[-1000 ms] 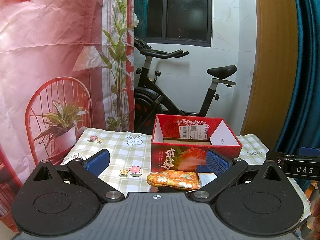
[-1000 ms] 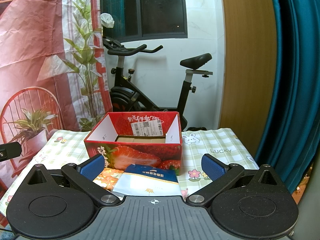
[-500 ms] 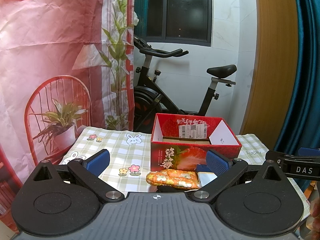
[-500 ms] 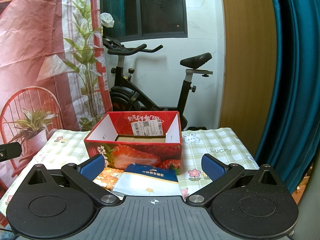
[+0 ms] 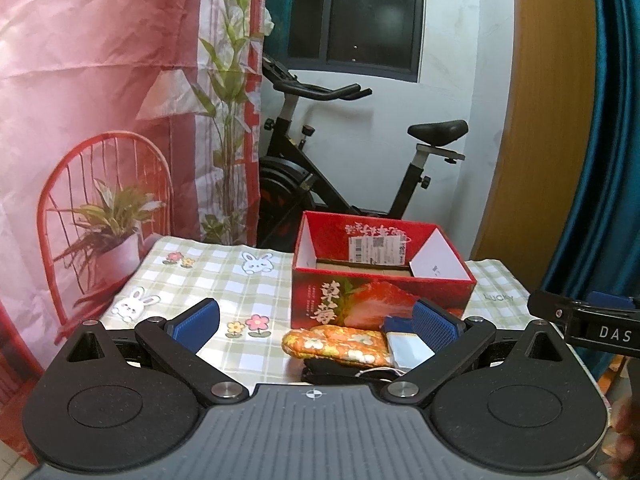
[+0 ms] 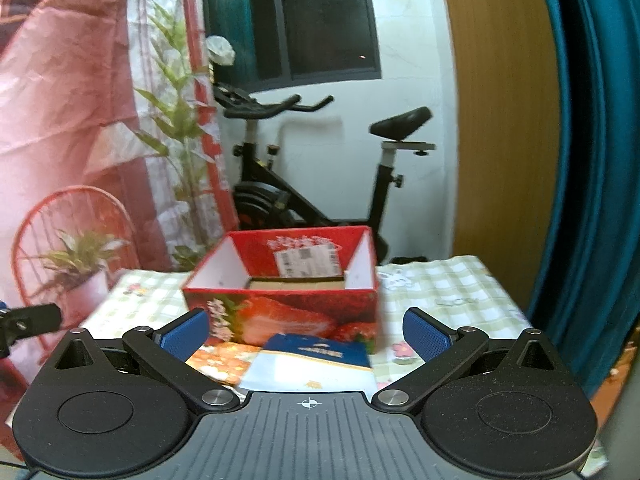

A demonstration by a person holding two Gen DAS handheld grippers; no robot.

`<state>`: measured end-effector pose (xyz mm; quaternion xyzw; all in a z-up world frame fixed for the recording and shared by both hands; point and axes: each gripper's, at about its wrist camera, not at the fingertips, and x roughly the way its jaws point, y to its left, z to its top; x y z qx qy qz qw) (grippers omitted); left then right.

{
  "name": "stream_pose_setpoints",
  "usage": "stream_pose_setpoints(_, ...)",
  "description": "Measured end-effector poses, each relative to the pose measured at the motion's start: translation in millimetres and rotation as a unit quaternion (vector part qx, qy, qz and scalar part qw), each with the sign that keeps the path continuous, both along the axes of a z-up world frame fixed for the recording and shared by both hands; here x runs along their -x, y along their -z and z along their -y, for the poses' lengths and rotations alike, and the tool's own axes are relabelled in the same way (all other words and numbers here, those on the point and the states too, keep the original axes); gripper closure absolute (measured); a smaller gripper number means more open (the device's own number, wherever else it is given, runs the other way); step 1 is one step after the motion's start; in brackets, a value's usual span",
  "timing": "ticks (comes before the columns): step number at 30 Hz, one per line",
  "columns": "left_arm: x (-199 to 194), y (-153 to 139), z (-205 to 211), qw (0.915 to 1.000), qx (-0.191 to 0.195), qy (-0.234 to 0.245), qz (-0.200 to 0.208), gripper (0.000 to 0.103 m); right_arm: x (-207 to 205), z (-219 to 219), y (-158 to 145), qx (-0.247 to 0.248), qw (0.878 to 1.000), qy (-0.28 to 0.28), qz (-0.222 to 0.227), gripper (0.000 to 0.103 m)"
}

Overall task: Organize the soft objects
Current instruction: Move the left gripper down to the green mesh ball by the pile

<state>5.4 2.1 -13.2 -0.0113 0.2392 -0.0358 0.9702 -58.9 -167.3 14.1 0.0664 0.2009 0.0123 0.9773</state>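
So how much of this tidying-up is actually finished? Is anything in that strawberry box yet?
Nothing looks done: the strawberry box shows only its bare cardboard floor. Nothing is in hand either; the left gripper and right gripper are both open and empty. Still left: the orange floral pouch, the blue-and-white packet and a dark item under the pouch, all lying on the checked tablecloth before the box.
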Motion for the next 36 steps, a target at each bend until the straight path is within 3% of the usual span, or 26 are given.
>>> stream_pose_setpoints(3, -4.9, 5.4, -2.7, 0.9999, 0.008, 0.002, -0.015, 0.000, 3.3, 2.0, 8.4, -0.011, 0.999, -0.018, 0.031, 0.000)
stream_pose_setpoints(7, -19.6, 21.1, -13.0, 0.9976, 0.040, 0.002, -0.057, 0.000, -4.8, 4.8, 25.0, -0.029, 0.999, -0.036, 0.024, 0.000)
stream_pose_setpoints(11, -34.3, 38.9, -25.6, 0.9937, 0.065, 0.000, -0.092, 0.000, -17.5, 3.2, 46.6, -0.015, 0.999, -0.047, -0.007, 0.000)
stream_pose_setpoints(18, -49.8, 62.2, -35.3, 0.9928, 0.045, 0.010, -0.110, 0.000, -37.1, -21.8, 88.3, 0.058, 0.991, -0.071, -0.094, 0.000)
stream_pose_setpoints(25, -62.8, 109.0, -27.9, 0.9774, 0.067, 0.040, -0.196, 0.006, -45.2, -39.4, 122.1, 0.069, 0.979, -0.124, -0.146, 0.002)
stream_pose_setpoints(28, -69.2, 122.1, -25.8, 0.9706, 0.073, 0.059, -0.221, 0.011, -49.7, -45.2, 134.0, 0.071, 0.970, -0.152, -0.175, 0.012)
stream_pose_setpoints(31, -74.8, 136.2, -21.0, 0.9629, 0.078, 0.082, -0.245, 0.027, -56.2, -48.1, 145.7, 0.067, 0.962, -0.172, -0.199, 0.029)
stream_pose_setpoints(36, -83.8, 157.1, -17.9, 0.9465, 0.121, 0.114, -0.277, 0.037, -60.1, -58.5, 158.1, 0.070, 0.947, -0.220, -0.222, 0.047)
